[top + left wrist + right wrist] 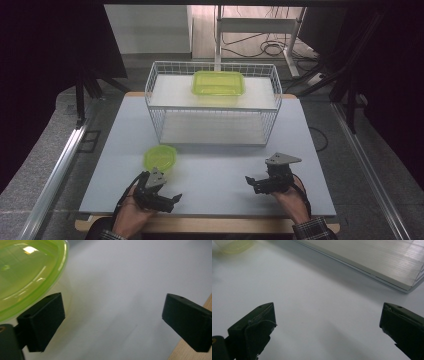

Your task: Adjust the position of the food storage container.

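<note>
Grippers rest low over the grey table (215,175), one in each hand. Left gripper (176,199): jaws spread wide, nothing between them, bare table surface beneath. In the left gripper view, the round green container (25,272) lies just beyond and beside one jaw, close to it but with no contact visible. In the high view, this container sits just ahead of the left gripper. Right gripper (248,180): jaws likewise spread wide and empty, pointing toward the left gripper, well apart from it. Ahead of both grippers stands a white wire basket (165,107); a rectangular green container (218,83) rests on its upper shelf.
</note>
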Motion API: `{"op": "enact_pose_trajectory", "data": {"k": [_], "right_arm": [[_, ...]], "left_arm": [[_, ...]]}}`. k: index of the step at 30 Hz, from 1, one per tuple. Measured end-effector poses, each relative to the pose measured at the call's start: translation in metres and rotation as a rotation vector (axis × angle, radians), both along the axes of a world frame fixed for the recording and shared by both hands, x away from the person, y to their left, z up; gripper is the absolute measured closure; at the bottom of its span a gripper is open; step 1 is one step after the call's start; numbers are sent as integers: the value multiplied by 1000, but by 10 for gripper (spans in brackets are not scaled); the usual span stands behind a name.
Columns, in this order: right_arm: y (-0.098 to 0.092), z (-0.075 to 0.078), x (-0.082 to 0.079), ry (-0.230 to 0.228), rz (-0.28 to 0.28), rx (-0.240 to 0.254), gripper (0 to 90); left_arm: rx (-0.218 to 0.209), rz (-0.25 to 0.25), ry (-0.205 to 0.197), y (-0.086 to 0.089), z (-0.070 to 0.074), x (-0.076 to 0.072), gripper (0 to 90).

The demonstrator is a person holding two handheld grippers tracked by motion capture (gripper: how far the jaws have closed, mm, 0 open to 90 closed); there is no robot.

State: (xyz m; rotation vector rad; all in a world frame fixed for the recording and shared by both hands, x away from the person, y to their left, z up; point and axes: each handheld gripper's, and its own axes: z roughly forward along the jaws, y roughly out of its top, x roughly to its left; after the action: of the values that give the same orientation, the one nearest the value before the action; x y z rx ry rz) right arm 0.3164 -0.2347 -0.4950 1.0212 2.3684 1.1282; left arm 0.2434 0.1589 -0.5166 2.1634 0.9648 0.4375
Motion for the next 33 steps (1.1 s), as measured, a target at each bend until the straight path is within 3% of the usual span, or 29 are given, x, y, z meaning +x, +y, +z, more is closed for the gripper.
{"op": "enact_pose_trajectory", "data": {"k": [4,7,8,9,13,16,18,21,33], "right_arm": [[0,-2,1,7,-4,1,6],[1,-4,1,14,-5,-3,6],[1,-5,2,22,-5,-4,7],[1,-5,2,22,-5,-4,7],[2,-8,2,29,-4,-12,8],[2,-7,2,28,-6,-11,9],[1,-7,2,26,-12,-11,10],[0,-7,2,28,-16,-7,11],[0,-10,4,29,-17,-28,19]], "left_arm": [[9,7,-9,7,8,0,183],[-5,10,0,12,13,2,343],[-15,16,2,14,15,2,456],[-26,20,4,16,17,2,456],[-57,60,-20,25,26,5,630],[-114,83,-37,37,31,10,766],[-131,94,-37,43,32,14,837],[-117,120,-41,53,32,18,900],[-96,251,-54,89,25,48,900]]}}
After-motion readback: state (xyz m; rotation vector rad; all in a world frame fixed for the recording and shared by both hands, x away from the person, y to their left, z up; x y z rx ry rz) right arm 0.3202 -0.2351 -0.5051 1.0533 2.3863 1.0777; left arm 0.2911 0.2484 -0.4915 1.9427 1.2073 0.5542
